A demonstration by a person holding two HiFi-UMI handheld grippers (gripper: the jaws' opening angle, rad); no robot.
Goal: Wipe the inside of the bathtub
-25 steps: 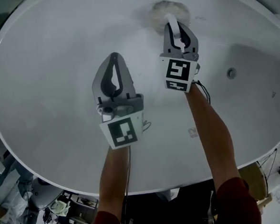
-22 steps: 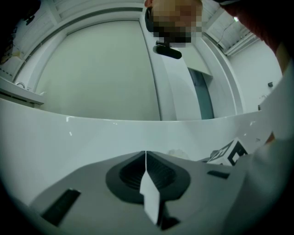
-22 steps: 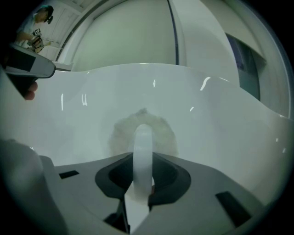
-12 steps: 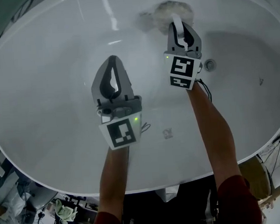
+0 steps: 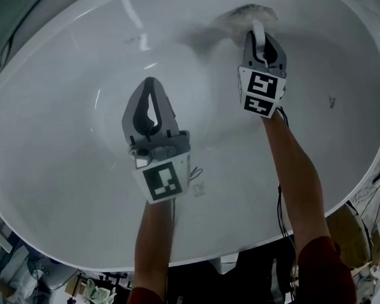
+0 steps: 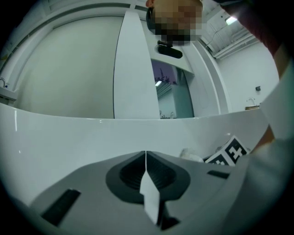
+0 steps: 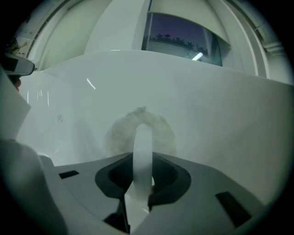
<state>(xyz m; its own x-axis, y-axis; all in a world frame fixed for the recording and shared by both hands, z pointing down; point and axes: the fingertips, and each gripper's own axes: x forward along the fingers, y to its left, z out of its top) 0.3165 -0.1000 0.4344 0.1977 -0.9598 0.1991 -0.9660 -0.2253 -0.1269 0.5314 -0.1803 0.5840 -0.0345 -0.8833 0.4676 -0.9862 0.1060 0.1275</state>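
At the far left of the head view the bathtub (image 5: 61,163) wall is bare white: no streaks, suds or dirt I can make out, so no telling if that side's been wiped yet.

Left of centre, the left gripper (image 5: 148,86) hovers over the tub floor w/ its fingers pressed together on nothing. Its own view confirms this: the jaw tips meet in a thin seam, w/ only tub wall beyond. It's not touching the surface as far as I can see and has no part in the wiping.

Right of centre, the right gripper (image 5: 262,42) reaches to the far wall, jaws pinching the white handle (image 5: 255,28) of a fluffy wiping pad (image 5: 245,13). In the right gripper view the handle (image 7: 142,147) arches up from btwn the jaws and the pad (image 7: 140,131) sits flat against the curved wall, approx. where wall bends down toward the floor.

Progress, as a judgement: wiping is under way, pad in contact at the far side, right of the middle. The surface looks equally clean everywhere, so what's done can't be read off. Prob. still to do: the left end, the floor under the grippers and the near wall.
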